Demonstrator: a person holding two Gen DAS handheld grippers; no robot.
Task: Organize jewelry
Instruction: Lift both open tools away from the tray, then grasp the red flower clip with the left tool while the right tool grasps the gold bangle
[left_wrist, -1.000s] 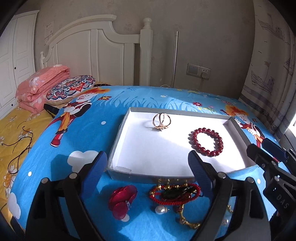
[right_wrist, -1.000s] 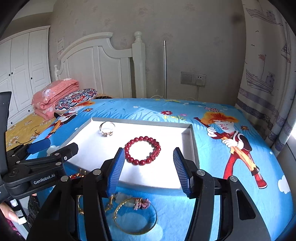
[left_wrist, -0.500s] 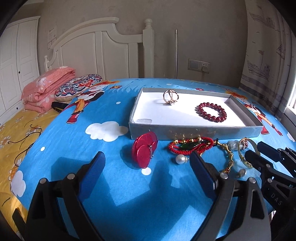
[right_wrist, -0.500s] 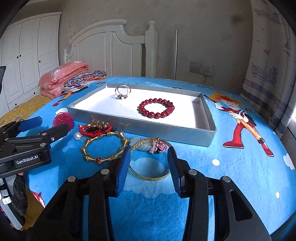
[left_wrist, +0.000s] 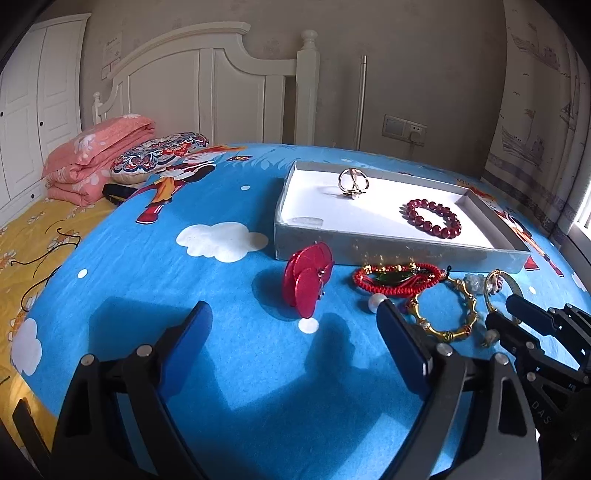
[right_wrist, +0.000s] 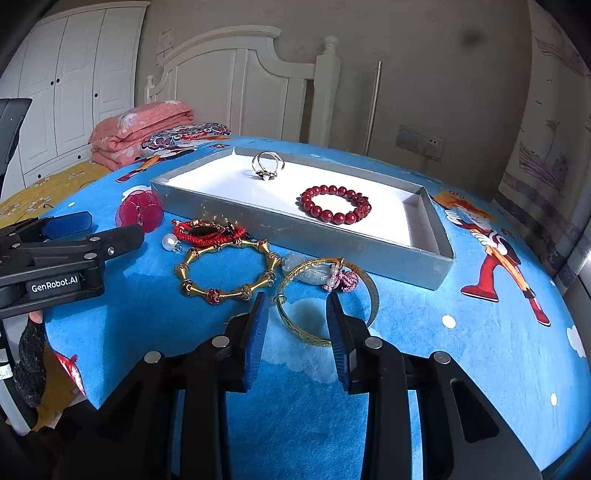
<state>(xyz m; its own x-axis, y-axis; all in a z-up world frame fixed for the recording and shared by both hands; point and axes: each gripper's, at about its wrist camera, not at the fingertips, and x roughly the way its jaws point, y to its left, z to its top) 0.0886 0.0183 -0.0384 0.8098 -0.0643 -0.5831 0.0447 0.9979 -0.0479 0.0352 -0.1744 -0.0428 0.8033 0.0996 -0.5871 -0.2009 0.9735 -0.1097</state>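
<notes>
Bedroom setting: a bed (left_wrist: 229, 369) with a blue cartoon-print cover carries all items, with a white headboard (left_wrist: 207, 85) behind and a folded pink blanket (left_wrist: 96, 155) and patterned cushion (left_wrist: 159, 155) at the far left.

A shallow grey tray (right_wrist: 332, 254) with a white floor lies on the cover. Inside it are a gold double ring (right_wrist: 268, 164) toward the far wall and a red bead bracelet (right_wrist: 334, 204) nearer the right end, well apart from each other.

Loose pieces lie on the cover along the tray's near wall: a red disc ornament (left_wrist: 306, 278) at the left, a red cord bracelet (right_wrist: 208, 232) with a pearl (right_wrist: 169, 242) just beside it, a gold segmented bangle (right_wrist: 227, 271), and a gold bangle (right_wrist: 325, 299) with a pale stone charm and a pink knot lying on it.

Left tool (left_wrist: 293, 336): jaws spread wide, holding nothing, above the cover short of the red disc ornament.

Right tool (right_wrist: 297, 325): jaws at a narrow gap, empty, with the near arc of the gold bangle showing between them. Contact cannot be confirmed.

Open cover lies to the left of the ornament and right of the tray. The bed's near edge is hidden behind the tool bodies.
</notes>
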